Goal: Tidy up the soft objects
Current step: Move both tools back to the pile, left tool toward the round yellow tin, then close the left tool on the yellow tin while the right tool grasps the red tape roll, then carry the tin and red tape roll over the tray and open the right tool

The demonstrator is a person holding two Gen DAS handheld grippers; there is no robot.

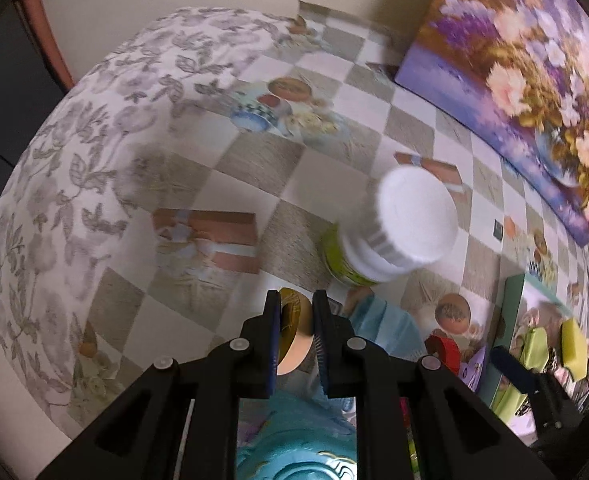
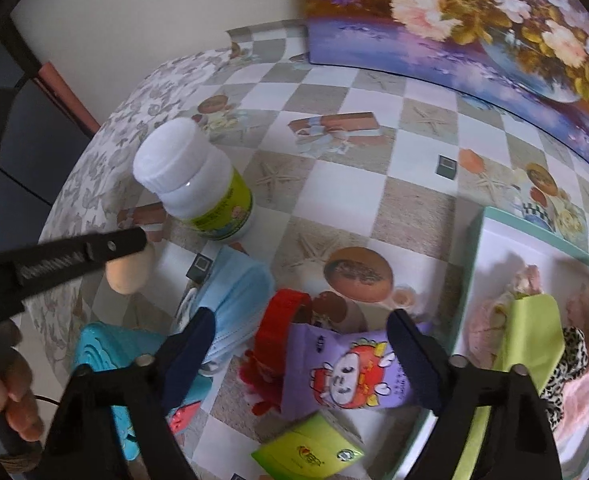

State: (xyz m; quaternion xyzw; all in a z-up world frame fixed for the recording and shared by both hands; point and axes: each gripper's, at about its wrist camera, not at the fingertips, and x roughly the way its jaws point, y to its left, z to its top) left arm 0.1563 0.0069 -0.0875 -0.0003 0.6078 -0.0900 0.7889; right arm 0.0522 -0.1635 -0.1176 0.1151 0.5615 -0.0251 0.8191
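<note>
Checkered tablecloth (image 2: 378, 184), floral painting (image 2: 474, 28) against cream wall (image 2: 154, 12).

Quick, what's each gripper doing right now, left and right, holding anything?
Left gripper: closed on a round beige powder puff.
Right gripper: open, jaws straddling the purple cartoon snack packet, not gripping it.
</note>
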